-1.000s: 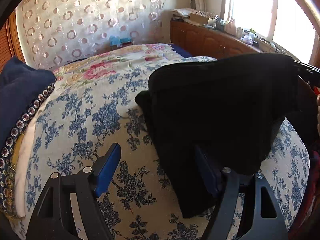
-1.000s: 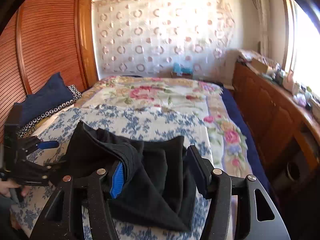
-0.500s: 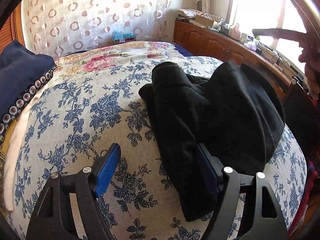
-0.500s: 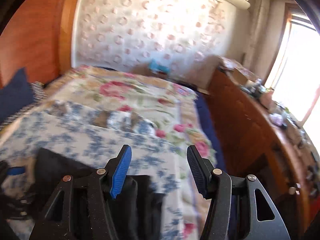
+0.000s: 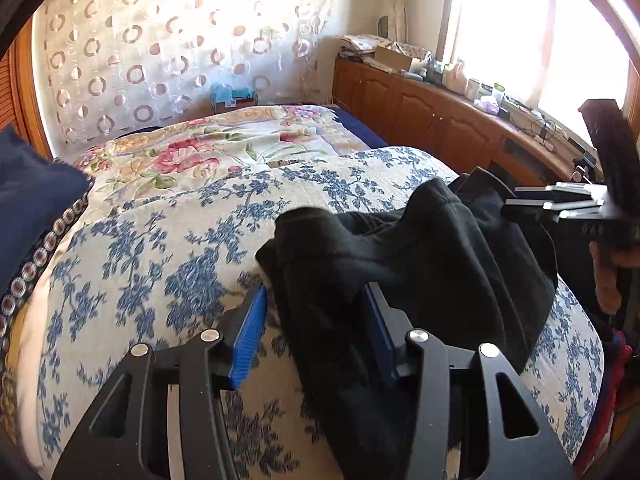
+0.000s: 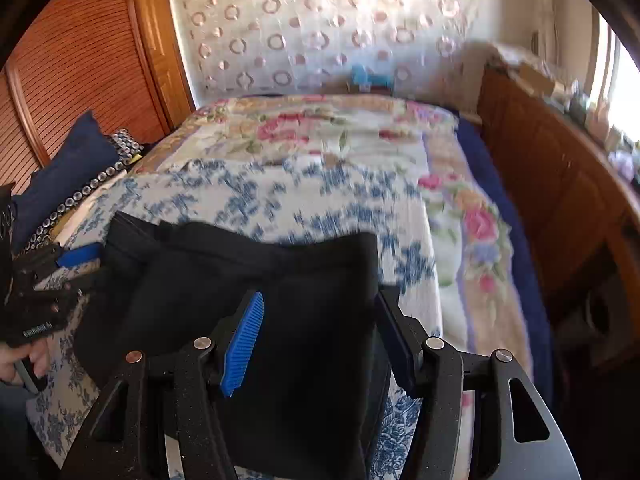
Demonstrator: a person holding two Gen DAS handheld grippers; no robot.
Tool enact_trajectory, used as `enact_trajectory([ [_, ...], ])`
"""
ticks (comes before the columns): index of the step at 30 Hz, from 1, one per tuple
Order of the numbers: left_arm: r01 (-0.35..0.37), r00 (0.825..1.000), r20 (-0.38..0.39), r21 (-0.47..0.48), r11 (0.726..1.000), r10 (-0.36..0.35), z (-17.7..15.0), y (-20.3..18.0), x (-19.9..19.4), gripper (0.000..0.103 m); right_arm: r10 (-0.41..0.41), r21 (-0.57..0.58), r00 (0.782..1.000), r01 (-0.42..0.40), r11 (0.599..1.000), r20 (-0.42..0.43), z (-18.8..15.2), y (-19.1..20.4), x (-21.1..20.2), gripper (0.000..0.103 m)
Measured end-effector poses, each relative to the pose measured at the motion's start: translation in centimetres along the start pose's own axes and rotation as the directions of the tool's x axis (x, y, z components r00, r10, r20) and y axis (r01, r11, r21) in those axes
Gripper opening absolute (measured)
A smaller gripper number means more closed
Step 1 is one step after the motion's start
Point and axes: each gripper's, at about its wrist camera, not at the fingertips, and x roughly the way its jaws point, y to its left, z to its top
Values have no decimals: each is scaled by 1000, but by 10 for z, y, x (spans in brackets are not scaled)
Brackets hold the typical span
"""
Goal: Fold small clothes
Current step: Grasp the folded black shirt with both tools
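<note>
I am working over a black garment (image 5: pixel 420 264) lying rumpled on the blue-flowered bedspread (image 5: pixel 152 264) at the near end of the bed. My left tongs (image 5: pixel 316 332) are closing with a fold of the garment's near left edge between the blue pads (image 5: pixel 250 332), not yet pinched. My right tongs (image 6: pixel 320 336) are standing apart above the garment's right edge, gripping nothing. A navy cushion (image 6: pixel 68 176) is sitting at the bed's left edge.
</note>
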Motion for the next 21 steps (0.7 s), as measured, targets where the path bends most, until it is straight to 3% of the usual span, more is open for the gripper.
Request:
enact_trajectory([
  [5,21,1000,-19,21,1000,-21,10,6,15,47,65,49,998,-65,997,-4,3,-29,10,59],
  [6,33,999,-25,25,999,-32,11,7,17,40,87,55,996,-87,995,-1,7,-28,15,51],
  [7,46,998,-31,30,998,-45,12,8,18,23,111,61,994,-111,992,5,6,-31,15,47],
  [8,51,998,-36,42,998,-49,12,8,19,20,128,61,992,-129,990,16,1,-33,14,35],
  [9,41,999,-30,53,998,-40,13,7,16,19,132,53,991,-133,990,31,1,-37,13,12],
  [10,12,1000,-19,59,998,-11,15,9,13,18,104,39,993,-106,994,57,-1,-40,9,7],
  [11,-10,1000,5,33,999,10,19,14,6,18,59,40,994,-63,997,92,-4,-44,5,7],
  [12,11,1000,18,13,1000,-12,22,17,3,18,31,50,993,-37,998,114,-9,-46,3,7],
  [16,56,998,-5,15,998,-56,29,19,5,19,23,100,991,-37,994,134,-16,-60,-2,9],
  [17,53,998,-17,22,998,-53,28,18,7,23,18,111,991,-33,993,132,-17,-61,-1,14],
  [18,51,998,-29,27,998,-50,28,17,10,24,9,126,991,-25,992,131,-19,-65,-2,28],
  [21,67,997,-35,36,997,-66,29,16,17,43,50,169,989,-73,983,139,-22,-76,1,51],
])
